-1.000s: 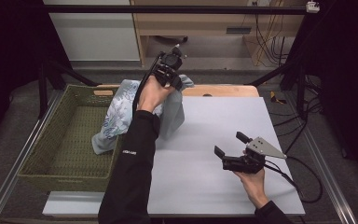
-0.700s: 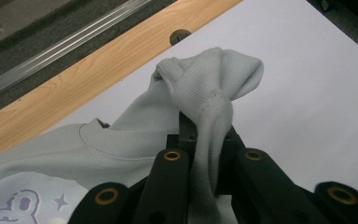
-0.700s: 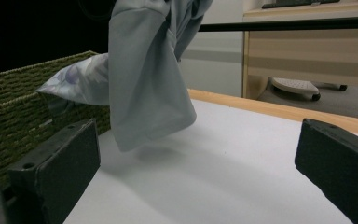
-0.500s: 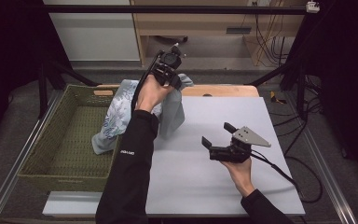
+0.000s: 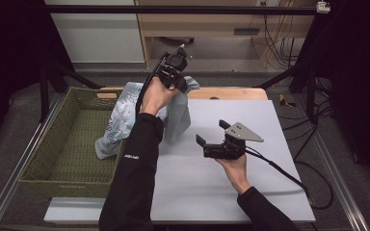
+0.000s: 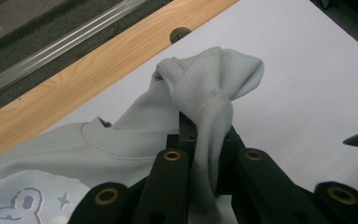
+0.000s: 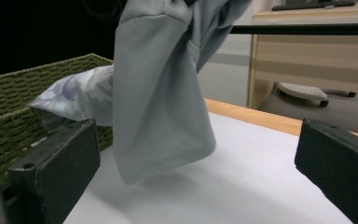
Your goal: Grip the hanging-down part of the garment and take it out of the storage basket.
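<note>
— Gripper on the left (image 5: 182, 83), what's it got up there at the top middle of the frame?

— It's pinching a bunched fold of the grey sweatshirt (image 5: 178, 115), lifted off the table (image 5: 270, 192). The cloth hangs down, its printed part trailing over the rim of the green wicker basket (image 5: 53, 144) at the left.

— And the right gripper (image 5: 211, 134)?

— Spread wide, holding nothing, low over the table at centre frame, jaws pointing at the hanging sleeve, near but apart from it.
</note>
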Demonstrator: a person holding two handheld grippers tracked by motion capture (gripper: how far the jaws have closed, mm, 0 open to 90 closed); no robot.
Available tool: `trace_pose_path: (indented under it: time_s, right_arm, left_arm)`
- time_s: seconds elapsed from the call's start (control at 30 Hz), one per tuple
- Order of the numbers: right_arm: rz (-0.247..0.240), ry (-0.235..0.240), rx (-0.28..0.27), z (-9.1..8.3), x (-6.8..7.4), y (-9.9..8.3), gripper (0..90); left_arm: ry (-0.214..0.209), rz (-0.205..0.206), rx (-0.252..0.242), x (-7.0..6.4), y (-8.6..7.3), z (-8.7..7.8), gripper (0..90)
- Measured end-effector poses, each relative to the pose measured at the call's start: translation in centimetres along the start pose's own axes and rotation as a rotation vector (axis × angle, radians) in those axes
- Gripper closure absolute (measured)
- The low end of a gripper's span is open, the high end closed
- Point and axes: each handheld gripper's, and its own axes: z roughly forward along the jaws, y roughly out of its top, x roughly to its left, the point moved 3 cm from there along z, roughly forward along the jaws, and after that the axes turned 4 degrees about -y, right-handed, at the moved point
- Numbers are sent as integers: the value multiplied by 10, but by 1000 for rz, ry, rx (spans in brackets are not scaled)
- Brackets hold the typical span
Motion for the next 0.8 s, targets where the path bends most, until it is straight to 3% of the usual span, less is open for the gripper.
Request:
trace_pose_path:
  time_s: [0.47,0.5,0.57,0.77,0.8]
  right_arm:
    - [4,20,14,33,17,3,9]
    - [-14,20,16,35,17,3,9]
    - [19,22,20,41,21,5,11]
    - [-18,20,20,51,21,2,12]
    - [5,21,28,52,23,3,13]
  left_arm:
    - [0,-2,-5,2,-1,-3,848]
    - [0,-1,-4,2,-1,-4,847]
    - [4,0,0,2,-1,-6,847]
    - [2,-6,-12,3,-2,-7,847]
    - [2,-6,-13,3,-2,-7,847]
